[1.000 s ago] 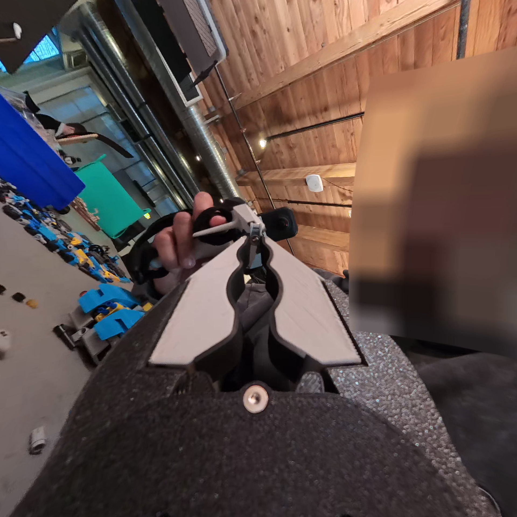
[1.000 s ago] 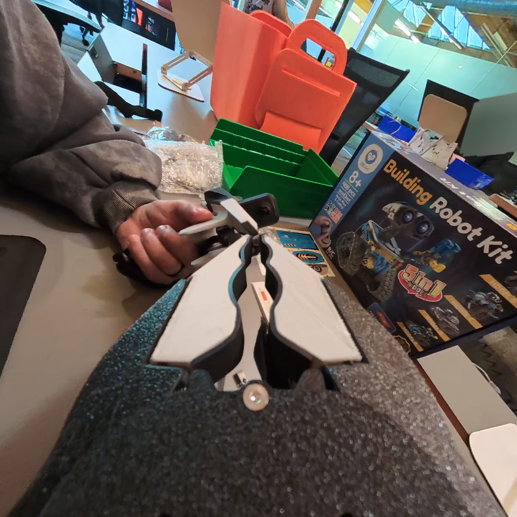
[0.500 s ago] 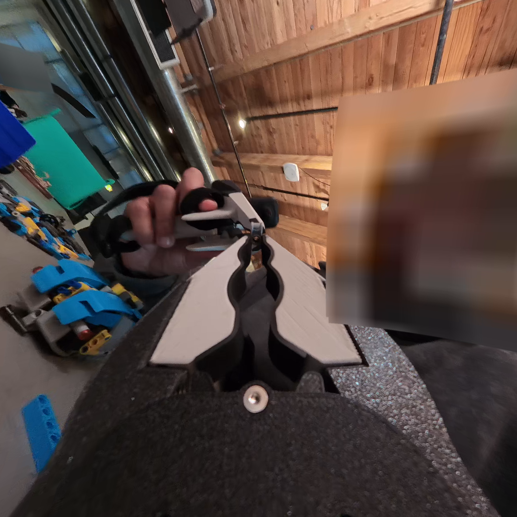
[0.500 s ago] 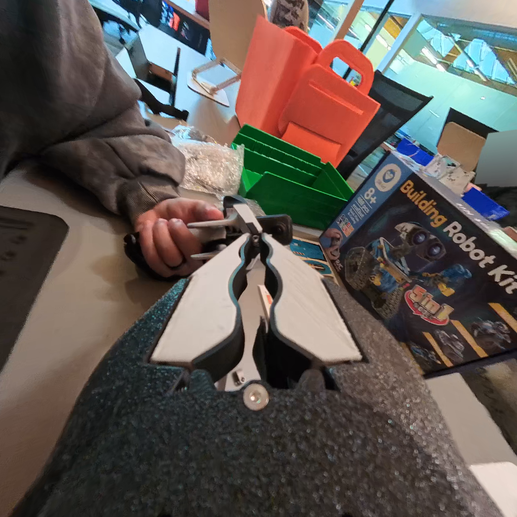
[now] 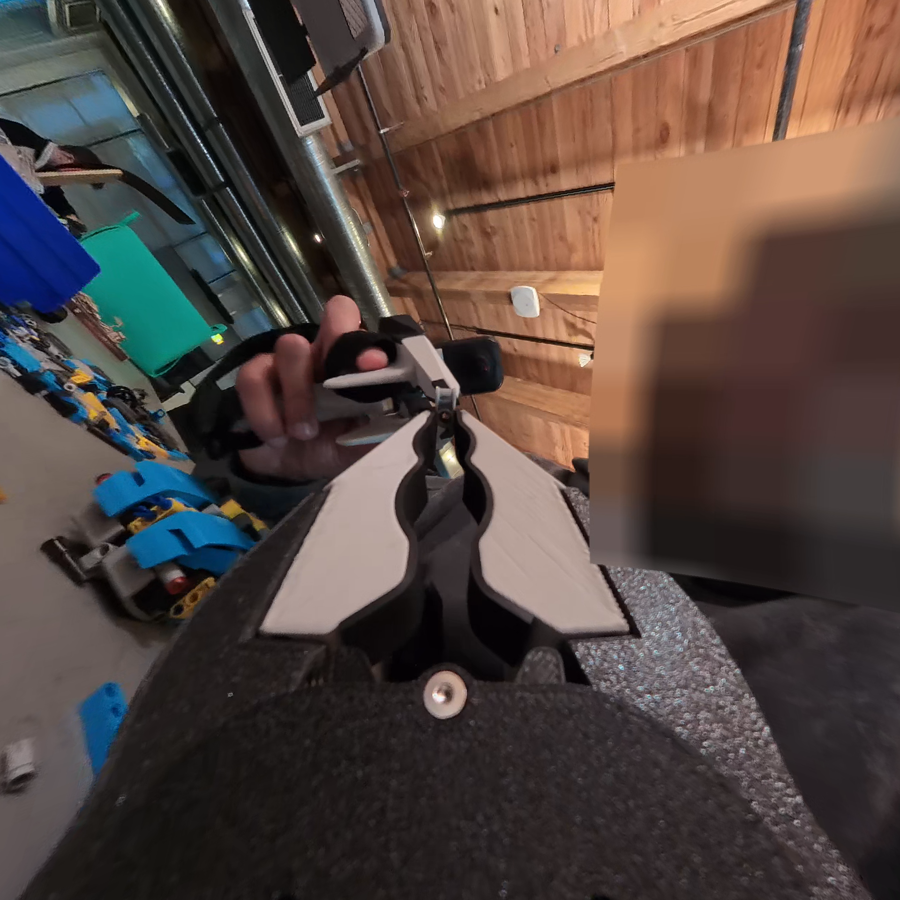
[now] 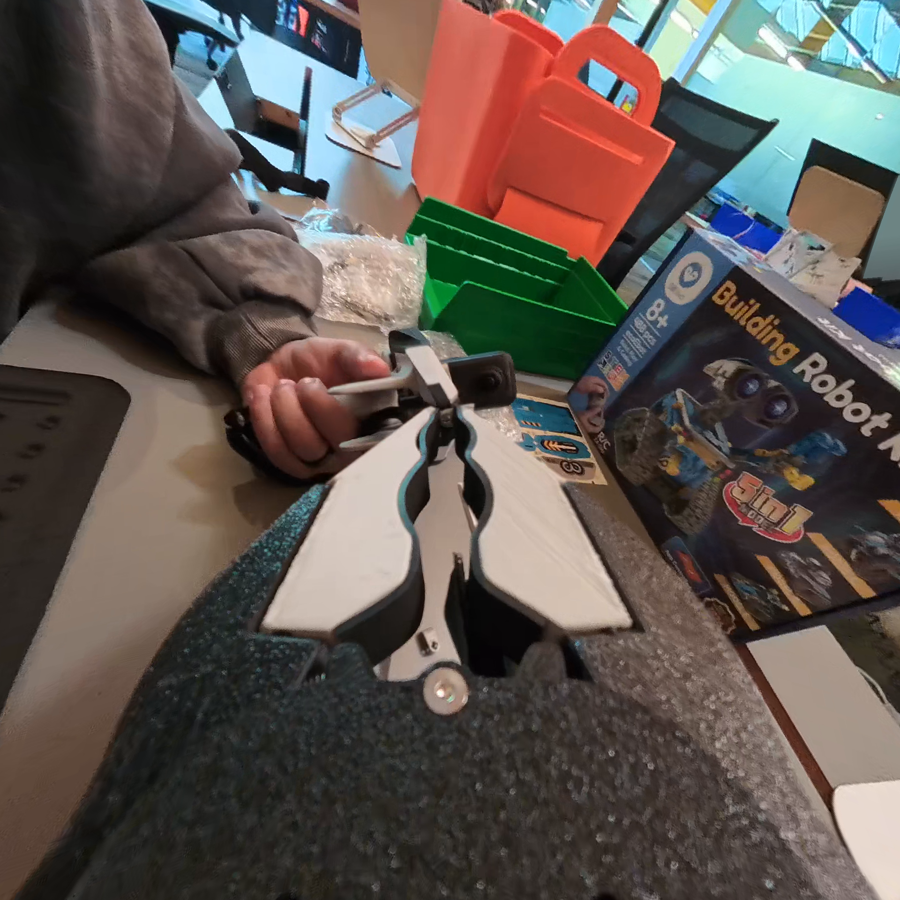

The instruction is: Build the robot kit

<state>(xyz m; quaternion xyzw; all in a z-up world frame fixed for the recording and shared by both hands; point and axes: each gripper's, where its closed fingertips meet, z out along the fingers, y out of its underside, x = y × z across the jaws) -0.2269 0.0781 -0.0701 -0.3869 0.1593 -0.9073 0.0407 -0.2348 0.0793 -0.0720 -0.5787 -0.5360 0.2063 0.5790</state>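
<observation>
- left gripper [image 5: 444, 418]: fingertips pinched on a small grey part [image 5: 444, 405]; blue-and-yellow brick model [image 5: 160, 540] lies left
- right gripper [image 6: 445, 418]: tips clamp the same part; robot kit box [image 6: 759, 438] right

orange bag [image 6: 550, 131], green tray [image 6: 511, 302], blue bricks [image 5: 185, 540]

Lighting: daylight from windows [image 6: 789, 53] at 1 o'clock; warm spot lamp [image 5: 438, 221] at 12 o'clock. Soft shadows. Quality: wide-angle edge bending; motion blur on blue bricks [image 5: 160, 526] at 9 o'clock.
</observation>
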